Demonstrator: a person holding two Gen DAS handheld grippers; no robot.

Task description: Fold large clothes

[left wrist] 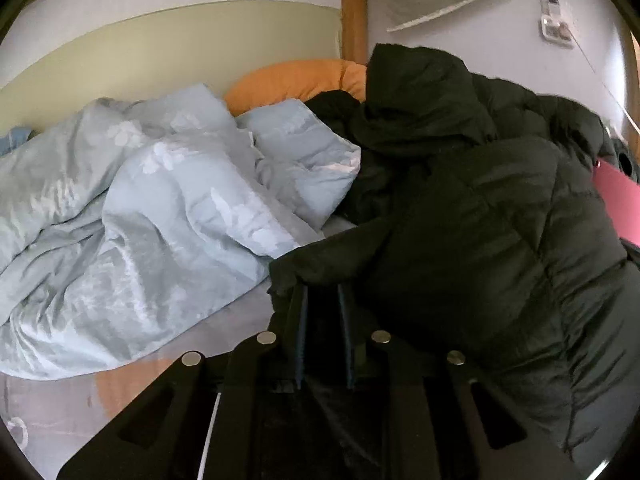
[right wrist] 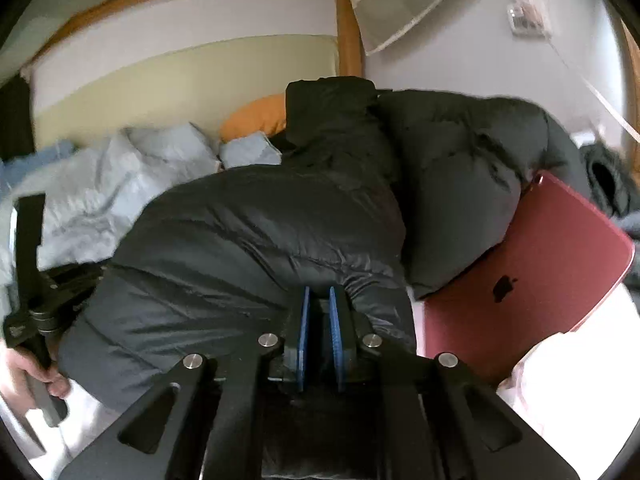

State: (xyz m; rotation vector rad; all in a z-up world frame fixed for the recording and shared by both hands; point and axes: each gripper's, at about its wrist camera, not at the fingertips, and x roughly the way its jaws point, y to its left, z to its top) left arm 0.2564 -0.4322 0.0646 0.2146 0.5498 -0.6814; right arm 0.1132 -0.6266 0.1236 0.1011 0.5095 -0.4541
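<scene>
Left gripper (left wrist: 323, 292) is clamped on a dark edge of the black puffer jacket (left wrist: 480, 208), looks like a cuff or hem corner, at the jacket's near-left end beside the light blue duvet (left wrist: 140, 208). Right gripper (right wrist: 319, 294) is pinched shut on a fold of the jacket's quilted shell (right wrist: 256, 240) along its near edge, with the red laptop (right wrist: 540, 248) just to its right. No daylight between pads and fabric on either one.

Jacket lies bunched on the bed, running away from both claws toward the headboard side, hood end up near the orange pillow (left wrist: 296, 80). Its long axis goes roughly near to far, tilted a little rightward. Both grips sit on the near end, left one further out toward the duvet; in the right wrist view a hand (right wrist: 28, 368) holding the left tool shows at the far left edge.

Likely next: lift and carry the near edge forward over the body. Far sleeve overlaps the laptop, could drag.
</scene>
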